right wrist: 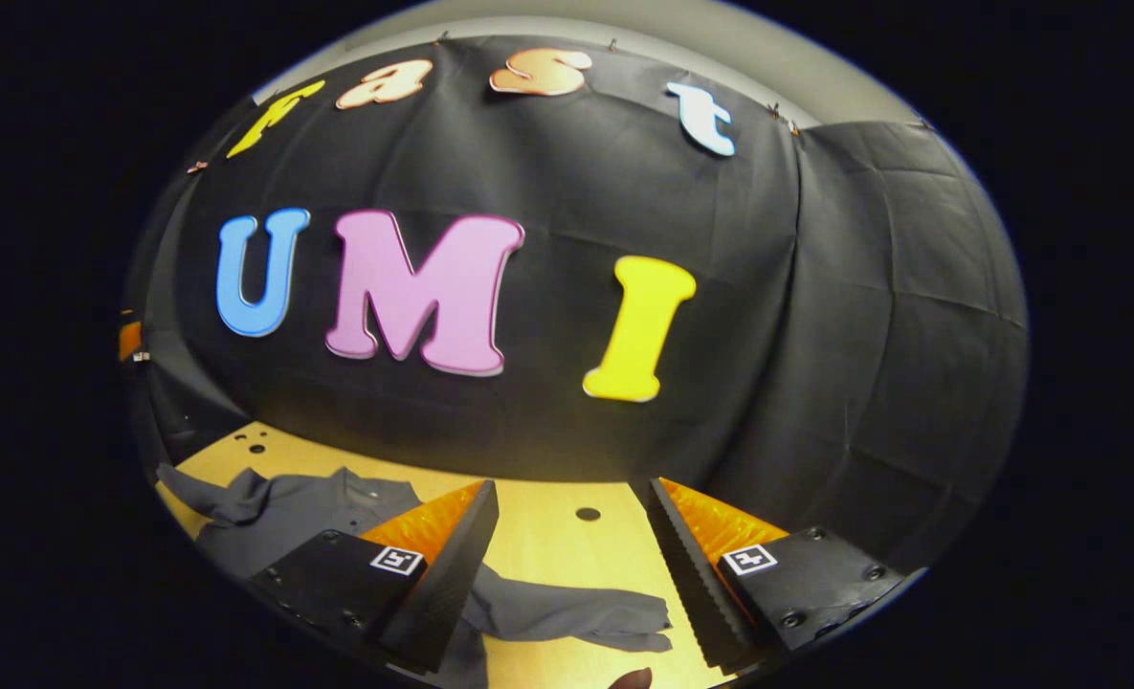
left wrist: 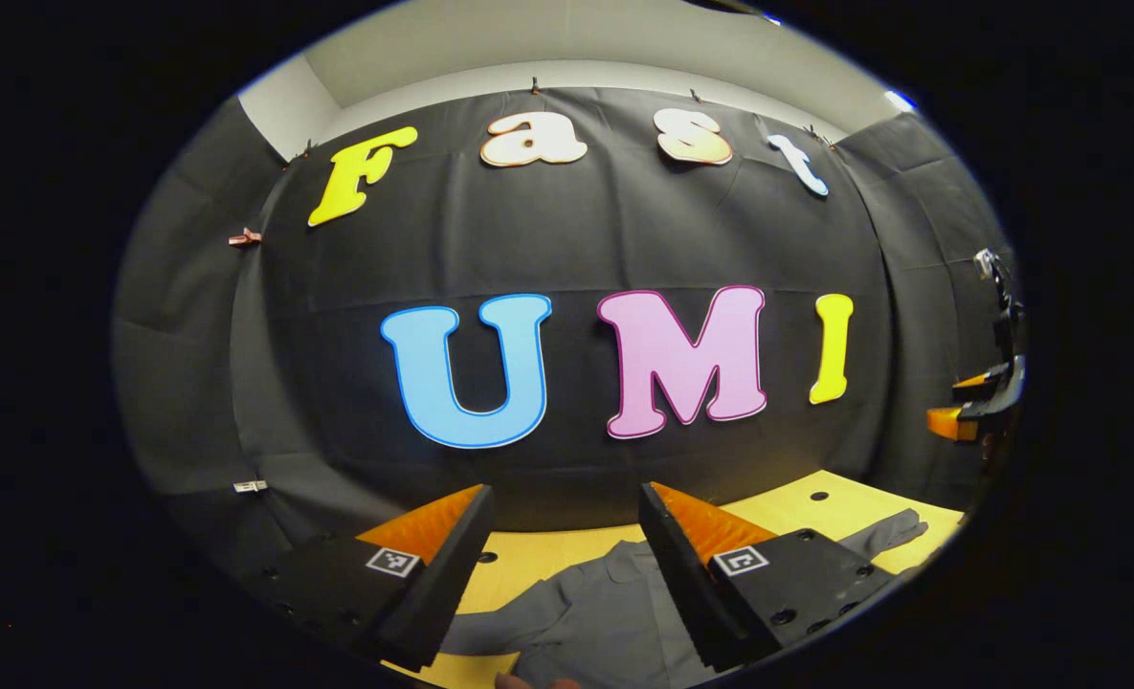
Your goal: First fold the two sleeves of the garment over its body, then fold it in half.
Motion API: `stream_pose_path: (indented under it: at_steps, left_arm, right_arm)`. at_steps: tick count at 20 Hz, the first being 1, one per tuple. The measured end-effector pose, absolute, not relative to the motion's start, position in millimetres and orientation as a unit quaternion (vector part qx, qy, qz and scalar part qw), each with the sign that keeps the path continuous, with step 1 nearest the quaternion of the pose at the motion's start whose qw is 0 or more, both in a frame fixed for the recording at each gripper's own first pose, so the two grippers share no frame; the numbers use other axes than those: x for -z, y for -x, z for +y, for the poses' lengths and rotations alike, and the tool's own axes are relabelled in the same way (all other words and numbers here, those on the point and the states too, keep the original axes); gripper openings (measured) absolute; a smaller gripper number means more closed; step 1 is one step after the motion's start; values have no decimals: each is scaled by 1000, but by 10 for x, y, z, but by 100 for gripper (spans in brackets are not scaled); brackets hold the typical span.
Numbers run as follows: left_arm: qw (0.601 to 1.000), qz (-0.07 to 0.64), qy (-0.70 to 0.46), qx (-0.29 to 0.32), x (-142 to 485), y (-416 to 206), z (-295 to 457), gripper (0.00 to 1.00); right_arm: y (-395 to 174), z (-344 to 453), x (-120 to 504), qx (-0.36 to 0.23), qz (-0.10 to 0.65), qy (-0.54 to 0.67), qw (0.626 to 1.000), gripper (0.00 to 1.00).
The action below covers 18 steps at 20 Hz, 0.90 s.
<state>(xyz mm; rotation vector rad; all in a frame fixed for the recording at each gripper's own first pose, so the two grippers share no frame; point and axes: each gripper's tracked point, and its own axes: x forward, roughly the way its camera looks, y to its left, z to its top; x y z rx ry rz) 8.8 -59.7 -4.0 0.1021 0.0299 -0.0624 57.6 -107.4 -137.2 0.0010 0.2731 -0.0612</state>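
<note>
Grey shirt (right wrist: 318,517) lies rumpled on the yellow table (right wrist: 547,545), one sleeve (right wrist: 586,612) flung toward 3 o'clock. Left gripper (left wrist: 562,536) and right gripper (right wrist: 571,536) both gape wide, holding nothing.

A grey garment (right wrist: 308,517) is seen spread flat on the yellow counter (right wrist: 547,545), both sleeves (right wrist: 576,612) stretched outward and not yet folded over its body.

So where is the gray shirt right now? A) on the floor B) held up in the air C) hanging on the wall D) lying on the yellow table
D: the gray shirt lies spread on the yellow table, with one sleeve stretched out flat.
</note>
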Motion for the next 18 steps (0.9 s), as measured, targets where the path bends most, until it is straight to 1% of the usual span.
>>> stream_pose_path:
  at_steps: [2, 9, 14, 18]
  left_arm:
    - [998, 23, -54, 28, 75, -75, -645, 97]
    - [996, 48, -72, 31, 174, -47, -848, 97]
    - [994, 77, -77, 9, 307, -11, -783, 97]
    - [993, 89, -78, -11, 367, -14, -724, 97]
  right_arm:
    - [-642, -1276, 1721, 38, 170, -10, 985, 97]
    - [-907, -1837, 2955, 71, 273, -17, 959, 97]
    - [-1005, -1924, 3721, 77, 336, -28, 938, 98]
    - [-1065, -2006, 4128, 86, 369, -38, 925, 98]
